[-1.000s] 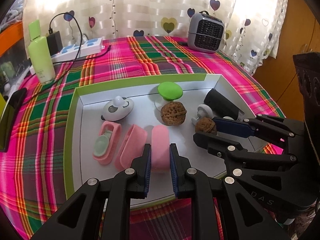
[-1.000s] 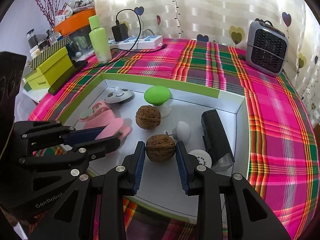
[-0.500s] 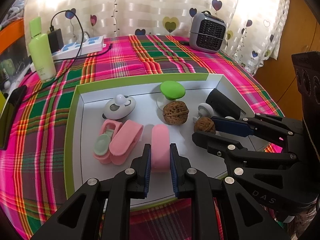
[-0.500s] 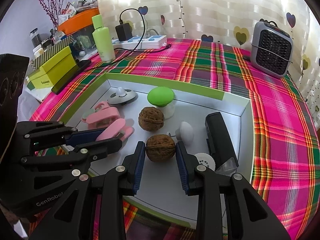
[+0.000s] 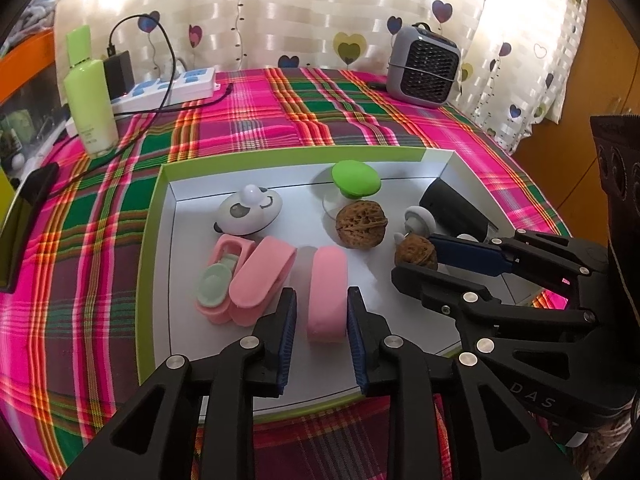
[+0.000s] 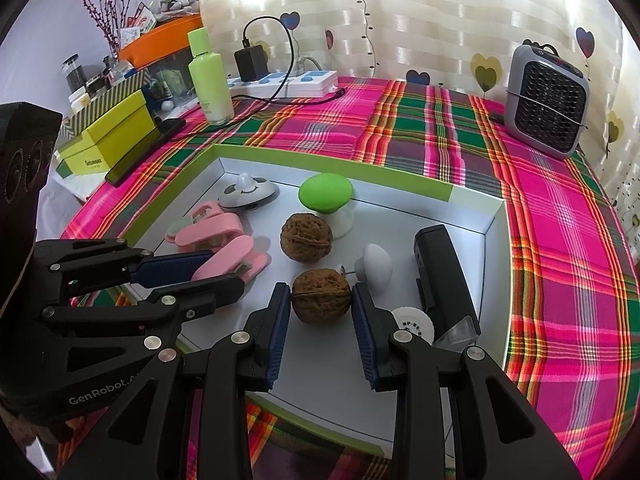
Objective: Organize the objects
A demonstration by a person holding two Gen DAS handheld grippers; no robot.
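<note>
A white tray with a green rim [image 5: 146, 280] holds the objects. A pink oblong piece [image 5: 326, 292] lies on the tray floor between the fingers of my left gripper [image 5: 321, 300]. Its jaws are opening, and a gap shows beside the left pad. My right gripper [image 6: 320, 296] is shut on a brown walnut [image 6: 321, 300] that rests on the tray floor. A bigger walnut [image 6: 306, 240] sits just behind it. A second pink piece [image 5: 260, 276] leans on a pink case with a pale green lid [image 5: 218, 280].
Also in the tray are a panda-faced dome [image 5: 248, 212], a green-capped mushroom [image 5: 356, 178], a small white mushroom [image 6: 376, 266] and a black device [image 6: 444, 272]. On the plaid cloth behind stand a green bottle [image 5: 90, 108], a power strip [image 5: 168, 88] and a grey heater [image 5: 424, 66].
The left jaws have parted from the pink piece they were pressing. The second pink piece has tipped over onto the pink case. The right gripper still holds the walnut.
</note>
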